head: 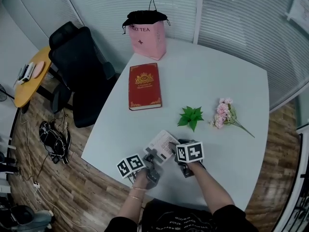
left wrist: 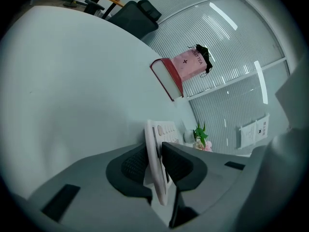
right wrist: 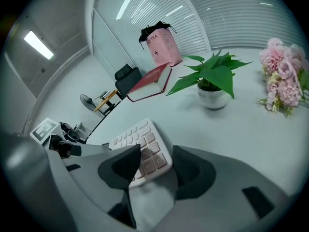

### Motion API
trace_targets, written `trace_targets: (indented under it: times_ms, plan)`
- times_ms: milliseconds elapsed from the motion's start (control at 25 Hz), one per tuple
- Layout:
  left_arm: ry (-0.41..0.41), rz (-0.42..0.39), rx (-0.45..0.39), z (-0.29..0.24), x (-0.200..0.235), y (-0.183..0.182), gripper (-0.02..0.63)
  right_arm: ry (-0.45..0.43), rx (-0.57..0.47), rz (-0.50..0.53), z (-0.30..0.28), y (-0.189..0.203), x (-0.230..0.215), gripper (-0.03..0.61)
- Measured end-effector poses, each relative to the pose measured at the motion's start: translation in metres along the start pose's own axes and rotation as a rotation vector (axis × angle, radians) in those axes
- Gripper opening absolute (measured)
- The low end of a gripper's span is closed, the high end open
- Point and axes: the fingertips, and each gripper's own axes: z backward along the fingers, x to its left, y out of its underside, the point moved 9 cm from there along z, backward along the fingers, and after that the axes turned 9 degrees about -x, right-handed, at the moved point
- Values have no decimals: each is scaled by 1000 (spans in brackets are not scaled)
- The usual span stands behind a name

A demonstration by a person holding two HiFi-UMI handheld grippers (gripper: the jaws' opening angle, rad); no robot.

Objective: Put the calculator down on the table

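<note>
The calculator [head: 162, 144], at lower centre by the table's [head: 217, 76] near edge, is clamped by the left gripper [head: 153, 154]. The right gripper's [head: 175, 146] jaws are spread around its corner. Potted plant [head: 191, 117], pink flowers [head: 224, 113] and red book [head: 144, 86] are seen well beyond.

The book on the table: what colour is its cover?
The book is dark red with gold ornament; the head view shows it best.

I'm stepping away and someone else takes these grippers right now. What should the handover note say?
Left gripper: shut on the calculator, gripping its edge.
Right gripper: open, jaws astride a calculator corner, not pressing.
Calculator: low at the near edge of the table; whether it rests there is unclear.
Done: calculator close to the tabletop.
Left: set it flat, open the left gripper, draw both away.
</note>
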Motion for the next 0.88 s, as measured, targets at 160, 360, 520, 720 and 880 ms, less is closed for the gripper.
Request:
trace_targets:
  times_ms: [160, 360, 520, 720, 880]
  plan:
    - [-43, -74, -9, -1, -6, -1, 101, 75, -4, 79, -1, 2, 8, 219]
    - [-83, -153, -29, 0, -9, -1, 165, 133, -16, 145, 1, 1, 6, 305]
    - [-69, -247, -51, 2, -15, 4, 309, 93, -29, 163, 9, 0, 8, 364]
    - [-61, -550, -92, 19, -30, 10, 335, 41, -120, 266, 36, -5, 23, 367]
    - [-9, -694, -126, 42, -43, 23, 345, 61, -182, 398, 69, -4, 33, 367]
